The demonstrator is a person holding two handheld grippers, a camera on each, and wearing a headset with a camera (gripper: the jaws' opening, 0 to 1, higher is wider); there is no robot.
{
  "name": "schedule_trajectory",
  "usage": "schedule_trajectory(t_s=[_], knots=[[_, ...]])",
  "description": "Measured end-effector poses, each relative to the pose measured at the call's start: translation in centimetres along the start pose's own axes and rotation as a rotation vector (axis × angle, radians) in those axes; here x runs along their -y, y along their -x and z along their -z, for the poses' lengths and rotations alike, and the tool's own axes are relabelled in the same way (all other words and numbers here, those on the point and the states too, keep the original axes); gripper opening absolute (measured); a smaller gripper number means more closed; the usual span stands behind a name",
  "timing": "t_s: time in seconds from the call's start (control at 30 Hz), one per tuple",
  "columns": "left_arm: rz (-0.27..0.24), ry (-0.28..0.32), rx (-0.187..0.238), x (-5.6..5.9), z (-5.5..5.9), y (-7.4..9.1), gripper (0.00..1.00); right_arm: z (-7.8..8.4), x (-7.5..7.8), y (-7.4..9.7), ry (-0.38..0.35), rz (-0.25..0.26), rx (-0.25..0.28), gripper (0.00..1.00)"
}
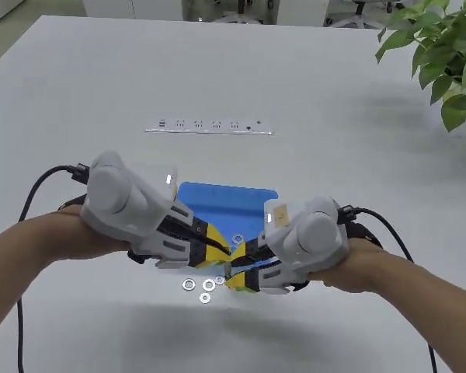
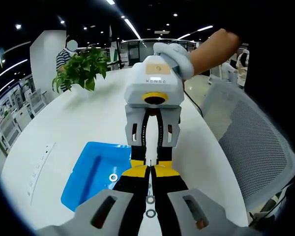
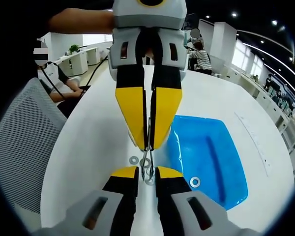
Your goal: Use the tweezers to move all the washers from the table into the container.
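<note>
Right gripper view, for reference: note the left gripper [image 3: 148, 146] at the top, yellow jaws pressed together on the tweezers [image 3: 148, 160], with the thin metal legs running down out of the slit. Note the right gripper [image 3: 147, 172] at the bottom, jaws drawn close on either side of the tweezers' tips. Cannot tell whether pinching or merely flanking them. Locate the tips low over the table [image 3: 83, 147], among loose washers [image 3: 133, 160], just beside the near edge of the container [image 3: 221, 157]. Cannot confirm any washer caught between the tips.

Check against the head view: both grippers nose to nose at the container's near edge.

Rate progress as early. Count one washer [image 3: 194, 182] inside the container, flat on the blue floor near a corner. Count about four more in the head view, clustered on the table just outside the container, below the jaws. Allow for others hidden under the grippers.

Remaining, by judgement: pinch each loose washer in turn, lift over the low wall, release inside. Expect a short carry. Expect thin, flat washers to slip from the tips.
</note>
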State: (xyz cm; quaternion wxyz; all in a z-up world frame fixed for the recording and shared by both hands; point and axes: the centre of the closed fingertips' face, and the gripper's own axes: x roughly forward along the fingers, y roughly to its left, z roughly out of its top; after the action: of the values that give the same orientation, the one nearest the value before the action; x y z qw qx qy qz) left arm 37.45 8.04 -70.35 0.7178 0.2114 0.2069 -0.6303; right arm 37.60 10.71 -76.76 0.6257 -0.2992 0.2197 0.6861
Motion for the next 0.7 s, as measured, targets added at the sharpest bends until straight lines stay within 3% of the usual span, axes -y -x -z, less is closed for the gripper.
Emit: schedule_trajectory(t_s=[0.7], knots=[[-0.005, -0.006, -0.001, 0.12, -0.19, -0.23, 0.06, 0.34, -0.18, -0.12, -0.019, 0.012, -0.044, 0.08]])
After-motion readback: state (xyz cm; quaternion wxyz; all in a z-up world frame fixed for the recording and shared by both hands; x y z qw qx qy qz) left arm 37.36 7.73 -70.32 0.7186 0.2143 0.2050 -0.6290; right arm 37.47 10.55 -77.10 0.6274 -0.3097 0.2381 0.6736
